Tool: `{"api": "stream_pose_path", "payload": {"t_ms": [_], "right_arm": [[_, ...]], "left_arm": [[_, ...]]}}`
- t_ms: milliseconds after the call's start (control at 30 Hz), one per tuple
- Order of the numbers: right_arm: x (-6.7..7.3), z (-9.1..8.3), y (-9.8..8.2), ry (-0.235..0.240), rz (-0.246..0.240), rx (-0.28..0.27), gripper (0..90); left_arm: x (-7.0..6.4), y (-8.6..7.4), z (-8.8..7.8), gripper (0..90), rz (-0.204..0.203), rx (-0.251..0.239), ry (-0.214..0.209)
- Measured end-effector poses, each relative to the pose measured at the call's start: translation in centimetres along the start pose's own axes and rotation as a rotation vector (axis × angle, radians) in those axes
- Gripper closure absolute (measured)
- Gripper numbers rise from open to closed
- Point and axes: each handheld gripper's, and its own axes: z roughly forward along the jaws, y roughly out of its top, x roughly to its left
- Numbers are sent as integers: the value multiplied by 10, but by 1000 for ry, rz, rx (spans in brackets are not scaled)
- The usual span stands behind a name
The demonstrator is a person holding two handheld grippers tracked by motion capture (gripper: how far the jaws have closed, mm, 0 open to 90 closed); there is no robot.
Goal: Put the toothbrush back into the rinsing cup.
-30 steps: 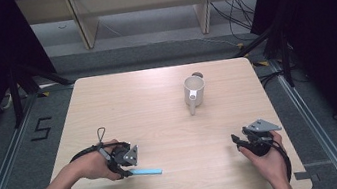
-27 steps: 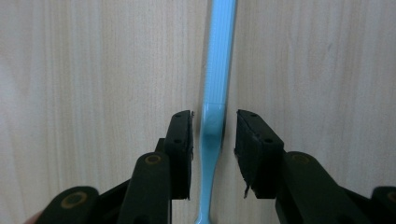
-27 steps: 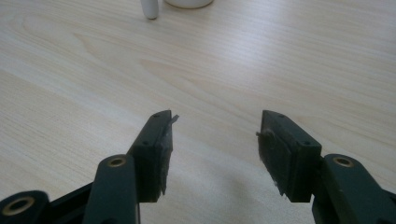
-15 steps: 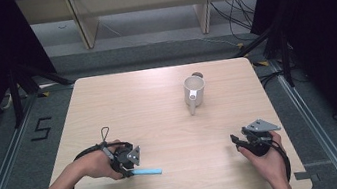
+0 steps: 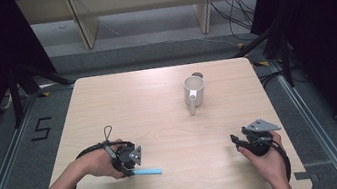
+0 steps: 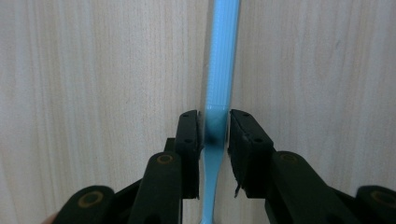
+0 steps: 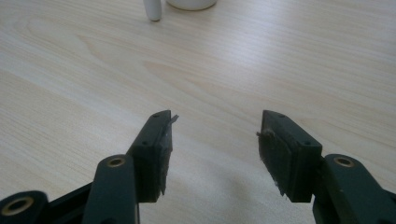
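A light-blue toothbrush (image 5: 148, 171) lies flat on the wooden table (image 5: 159, 116), near the front left. My left gripper (image 5: 130, 170) sits at its left end. In the left gripper view the jaws (image 6: 215, 126) have just been closing, and both pads now press the toothbrush (image 6: 223, 56) where its handle narrows. The rest of it runs straight away from the jaws. My right gripper (image 5: 237, 143) rests low at the front right. Its jaws (image 7: 215, 126) stand wide open over bare wood with nothing between them.
A white mug (image 5: 194, 89) stands upright at the back right of the table, its handle toward me. The mug's base (image 7: 191, 3) and handle show at the top of the right gripper view. Black curtains and shelving lie beyond the table.
The left hand has shifted very slightly at the toothbrush's end. The toothbrush, the mug and the right gripper have stayed where they were.
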Motion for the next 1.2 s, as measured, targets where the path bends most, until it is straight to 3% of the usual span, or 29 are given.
{"api": "stream_pose_path", "payload": {"t_ms": [233, 267, 333, 367, 433, 467, 833, 900, 933, 1167, 1200], "right_arm": [[0, 0, 0, -8, -10, -3, 454], [2, 0, 0, 1, 20, 4, 454], [2, 0, 0, 2, 19, 3, 454], [0, 0, 0, -7, -10, -3, 454], [0, 0, 0, -7, -10, -3, 454], [1, 0, 0, 0, 15, -6, 454], [-1, 0, 0, -5, -9, 1, 453], [2, 0, 0, 9, 24, 16, 453], [0, 1, 0, 5, -1, -4, 453], [1, 1, 0, 7, -7, 1, 453], [3, 0, 0, 10, 15, 17, 456]], "left_arm": [[0, 3, 4, 727, 14, 30, -15], [-1, 3, 5, 731, 8, 30, -19], [0, 4, 5, 736, 13, 49, -15], [0, 4, 5, 737, 15, 53, -14], [0, 5, 6, 739, 13, 59, -18], [1, 6, 5, 739, 18, 63, -19], [2, 8, 6, 769, 12, 81, -34], [2, 9, 6, 773, 0, 79, -37], [2, 9, 7, 775, -3, 78, -38], [0, 10, 6, 784, 17, 84, -44], [-1, 10, 6, 784, 21, 84, -45]]}}
